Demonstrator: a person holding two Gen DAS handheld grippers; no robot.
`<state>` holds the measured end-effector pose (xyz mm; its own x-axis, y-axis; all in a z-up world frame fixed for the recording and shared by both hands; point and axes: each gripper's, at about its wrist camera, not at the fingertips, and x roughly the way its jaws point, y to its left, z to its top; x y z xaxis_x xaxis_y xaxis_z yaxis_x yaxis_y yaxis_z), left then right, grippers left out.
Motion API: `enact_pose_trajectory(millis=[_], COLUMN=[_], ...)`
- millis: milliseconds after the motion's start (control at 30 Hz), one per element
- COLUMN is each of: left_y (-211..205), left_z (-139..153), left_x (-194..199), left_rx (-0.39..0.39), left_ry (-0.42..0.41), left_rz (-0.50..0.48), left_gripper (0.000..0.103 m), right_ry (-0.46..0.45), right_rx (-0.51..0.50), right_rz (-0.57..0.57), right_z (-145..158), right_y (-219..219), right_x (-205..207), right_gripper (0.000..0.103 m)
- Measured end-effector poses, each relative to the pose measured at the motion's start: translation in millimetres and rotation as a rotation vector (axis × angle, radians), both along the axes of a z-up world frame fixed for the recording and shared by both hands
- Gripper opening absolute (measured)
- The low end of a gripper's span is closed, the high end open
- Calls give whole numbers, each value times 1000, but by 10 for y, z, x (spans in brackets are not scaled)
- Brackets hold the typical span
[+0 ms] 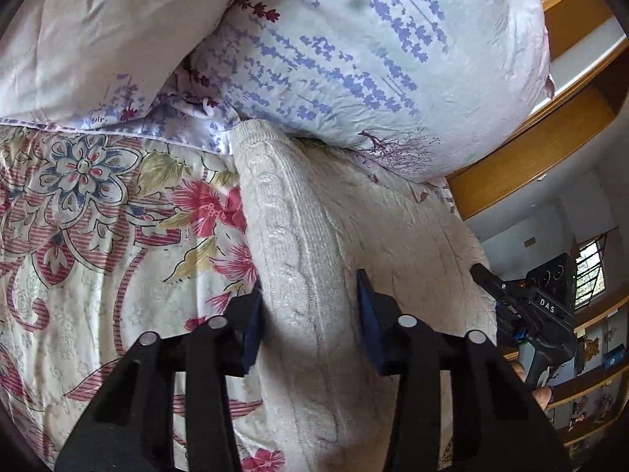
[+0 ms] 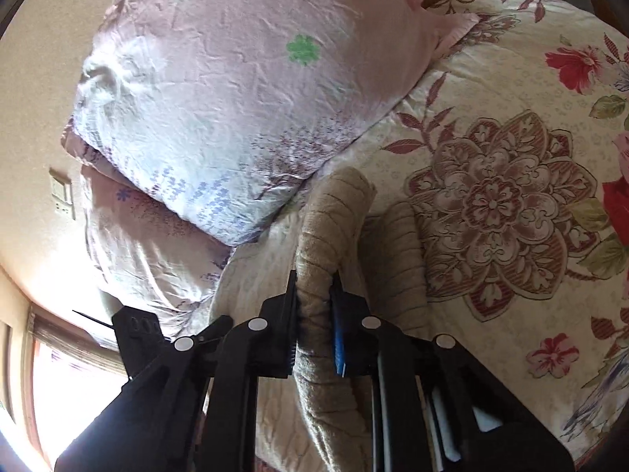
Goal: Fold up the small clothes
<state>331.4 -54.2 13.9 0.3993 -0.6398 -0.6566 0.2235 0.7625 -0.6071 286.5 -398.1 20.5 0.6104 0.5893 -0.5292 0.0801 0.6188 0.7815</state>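
Note:
A cream cable-knit sleeve [image 1: 298, 259] lies lengthwise on the flowered quilt [image 1: 98, 216], its ribbed cuff up against the pillows. My left gripper [image 1: 308, 310] stands astride it, and the sleeve fills the gap so that both blue pads press its sides. In the right wrist view my right gripper [image 2: 314, 299] is shut on a beige piece of knit with thin dark stripes [image 2: 334, 216], which rises from the jaws and droops at its tip. A second beige striped part [image 2: 397, 244] lies just right of it on the quilt. Cream knit [image 2: 275, 413] shows beneath the right gripper.
Two lilac flowered pillows [image 1: 354, 47] are stacked against the quilt right behind the garment; they also fill the upper left of the right wrist view [image 2: 236, 90]. A wooden bed frame [image 1: 542, 157] and shelves [image 1: 589, 385] lie to the right. The right gripper [image 1: 480, 272] shows at the quilt's edge.

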Motion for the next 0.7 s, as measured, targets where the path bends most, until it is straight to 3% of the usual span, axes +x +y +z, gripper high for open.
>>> enact_pose_trajectory(millis=[133, 200, 267, 333, 367, 400, 433, 467, 633, 700], left_y=[137, 195, 234, 264, 284, 313, 335, 350, 287, 183], left_z=[-41, -130, -200, -155, -107, -60, -24, 0, -56, -94], left_x=[13, 55, 94, 44, 0, -43, -78, -106, -153, -166], left_rx=[-37, -59, -82, -44, -11, 12, 18, 14, 5, -1], left_ry=[7, 28, 54, 29, 7, -12, -26, -33, 12, 21], left_rz=[-24, -21, -8, 1, 8, 11, 9, 3, -37, -49], left_gripper=[35, 37, 47, 64, 70, 82, 88, 89, 89, 89], right_ry=[-21, 58, 110, 96, 93, 95, 99, 99, 135, 136], right_rx=[-65, -120, -84, -85, -82, -78, -77, -71, 20, -7], right_rz=[-31, -64, -52, -56, -52, -55, -64, -69, -31, -7], right_z=[40, -128, -300, -253, -222, -193, -174, -162, -282, -276], right_y=[48, -8, -64, -96, -123, -156, -195, -228, -270, -195], right_x=[-25, 15, 18, -56, -101, -137, -168, -188, -171, -152], right_gripper=[14, 13, 14, 24, 38, 65, 77, 87, 86, 86])
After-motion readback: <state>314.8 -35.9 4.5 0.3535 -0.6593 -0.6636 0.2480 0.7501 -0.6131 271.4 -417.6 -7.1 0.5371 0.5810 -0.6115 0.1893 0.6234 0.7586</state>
